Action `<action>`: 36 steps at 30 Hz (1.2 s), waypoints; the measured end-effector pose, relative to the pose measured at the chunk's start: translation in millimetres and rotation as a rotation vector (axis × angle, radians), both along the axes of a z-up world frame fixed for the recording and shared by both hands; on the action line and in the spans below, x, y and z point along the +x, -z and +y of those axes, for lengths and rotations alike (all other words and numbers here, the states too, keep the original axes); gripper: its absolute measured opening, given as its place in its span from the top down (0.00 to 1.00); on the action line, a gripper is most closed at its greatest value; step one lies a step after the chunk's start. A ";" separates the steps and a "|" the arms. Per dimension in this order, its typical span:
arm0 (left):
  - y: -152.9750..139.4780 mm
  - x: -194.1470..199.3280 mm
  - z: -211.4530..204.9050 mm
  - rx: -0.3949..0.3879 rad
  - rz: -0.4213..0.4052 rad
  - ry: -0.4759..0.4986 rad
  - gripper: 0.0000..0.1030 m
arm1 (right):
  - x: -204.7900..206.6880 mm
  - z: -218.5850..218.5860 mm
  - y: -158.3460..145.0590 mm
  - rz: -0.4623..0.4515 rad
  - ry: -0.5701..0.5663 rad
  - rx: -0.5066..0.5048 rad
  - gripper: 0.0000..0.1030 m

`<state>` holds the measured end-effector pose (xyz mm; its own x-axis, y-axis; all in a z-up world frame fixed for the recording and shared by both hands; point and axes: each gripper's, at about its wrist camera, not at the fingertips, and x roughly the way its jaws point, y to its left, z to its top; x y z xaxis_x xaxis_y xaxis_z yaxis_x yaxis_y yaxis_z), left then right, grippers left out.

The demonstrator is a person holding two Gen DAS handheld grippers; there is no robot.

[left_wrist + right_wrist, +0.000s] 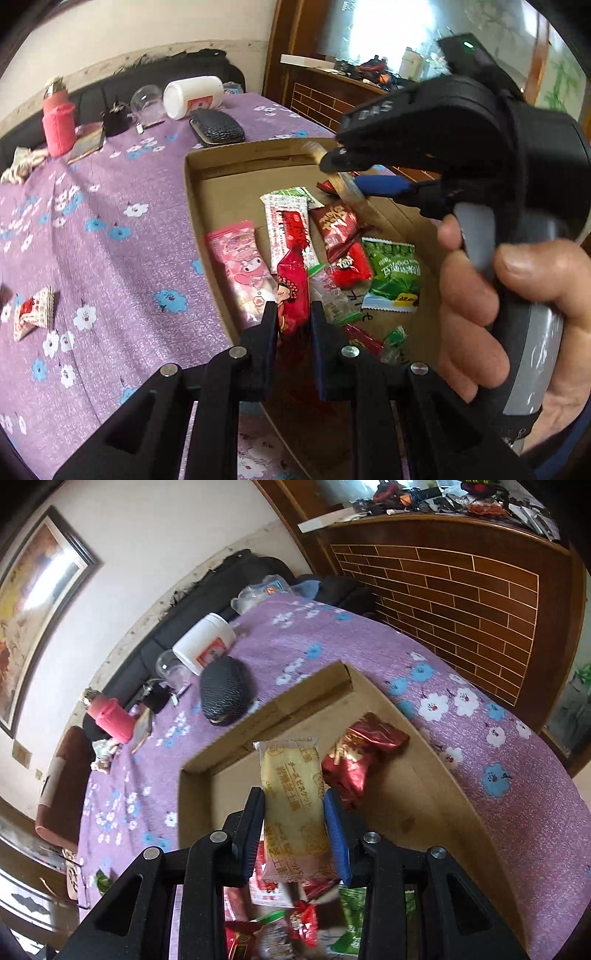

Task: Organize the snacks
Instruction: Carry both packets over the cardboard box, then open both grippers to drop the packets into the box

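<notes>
A shallow cardboard box sits on the purple flowered cloth, with several snack packets lying in it. My left gripper hangs over the box's near part, shut on a slim red snack packet with a cartoon girl on it. My right gripper is shut on a yellow biscuit packet held above the box. In the left wrist view the right gripper, held by a hand, hovers over the box's far side with that yellow packet. A shiny red bag lies just beyond it.
A pink packet, a white-red one, a brown one and a green one lie in the box. A small red-white packet sits on the cloth at left. Behind are a tipped white jar, black case, glass and pink bottle.
</notes>
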<state>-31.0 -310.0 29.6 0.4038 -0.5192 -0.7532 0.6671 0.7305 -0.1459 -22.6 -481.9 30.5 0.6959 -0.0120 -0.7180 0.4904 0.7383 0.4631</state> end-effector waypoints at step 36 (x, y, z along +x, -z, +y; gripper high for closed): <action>-9.3 -27.8 -7.5 0.038 -0.175 0.030 0.83 | 5.7 5.6 3.4 0.040 -0.035 -0.026 0.60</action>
